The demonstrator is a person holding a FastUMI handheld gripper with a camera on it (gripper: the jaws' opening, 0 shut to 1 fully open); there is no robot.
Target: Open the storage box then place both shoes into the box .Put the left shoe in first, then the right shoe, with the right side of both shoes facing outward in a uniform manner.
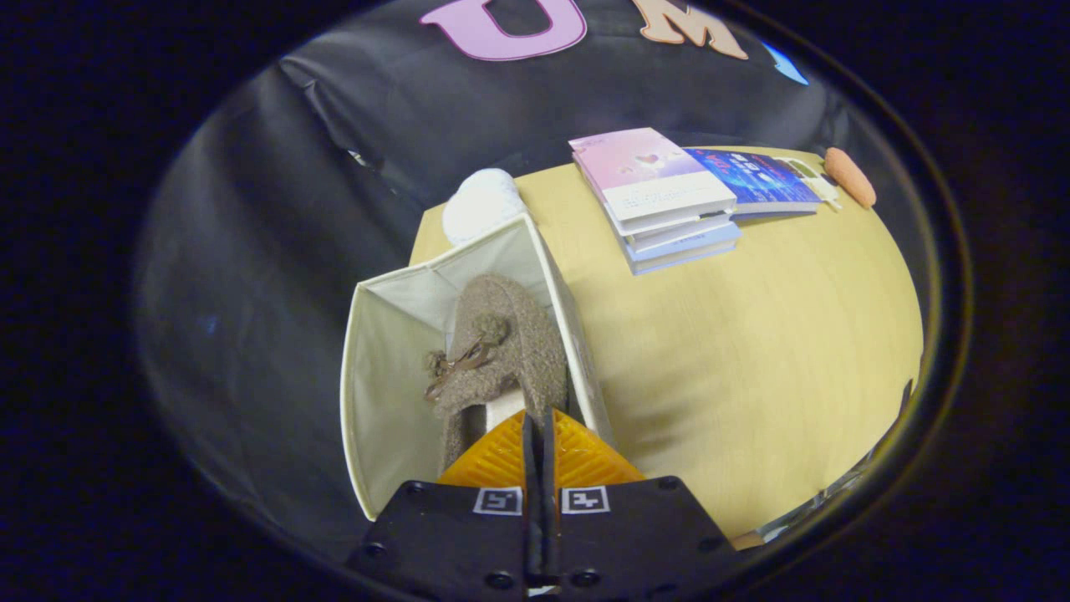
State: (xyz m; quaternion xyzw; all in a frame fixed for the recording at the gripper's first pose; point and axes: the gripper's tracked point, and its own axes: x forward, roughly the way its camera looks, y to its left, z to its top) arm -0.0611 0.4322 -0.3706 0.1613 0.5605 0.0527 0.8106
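An open white fabric storage box [380, 393] stands at the table's left edge. Inside it is a fuzzy brown shoe [510, 343] with a small bow, its toe pointing away from me and its body against the box's right wall. My gripper [539, 431] is over the box's near end. Its fingers are pressed almost together on the rim of the shoe's heel opening, where pale lining shows. The shoe's heel is hidden behind my fingers.
The box sits on a pale wooden table [752, 334]. A white rounded object [481, 205] lies just behind the box. A stack of books [660, 201] lies farther back, with a blue book [756, 180] and an orange object [850, 176] beside it.
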